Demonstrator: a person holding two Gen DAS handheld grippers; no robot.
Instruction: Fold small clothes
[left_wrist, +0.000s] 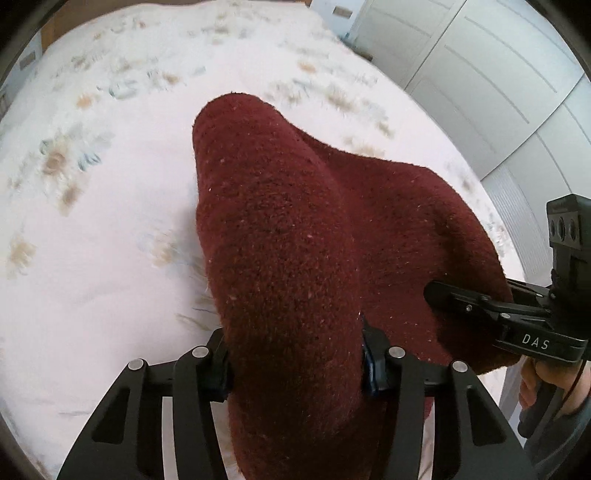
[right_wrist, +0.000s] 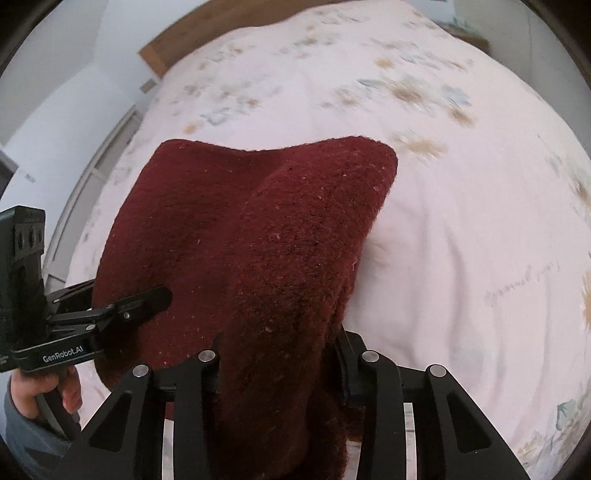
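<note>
A dark red knitted garment (left_wrist: 295, 229) hangs between my two grippers above the bed. My left gripper (left_wrist: 295, 365) is shut on its near edge, and the cloth bulges out between the fingers and hides the tips. My right gripper (right_wrist: 277, 369) is shut on the other near edge of the same garment (right_wrist: 258, 229). In the left wrist view the right gripper (left_wrist: 480, 306) comes in from the right against the cloth. In the right wrist view the left gripper (right_wrist: 122, 306) comes in from the left.
A bed with a white floral cover (left_wrist: 92, 221) spreads below and ahead, and it also fills the right wrist view (right_wrist: 461, 240). White wardrobe doors (left_wrist: 480, 74) stand at the far right. A wooden headboard (right_wrist: 162, 51) and a white wall lie beyond the bed.
</note>
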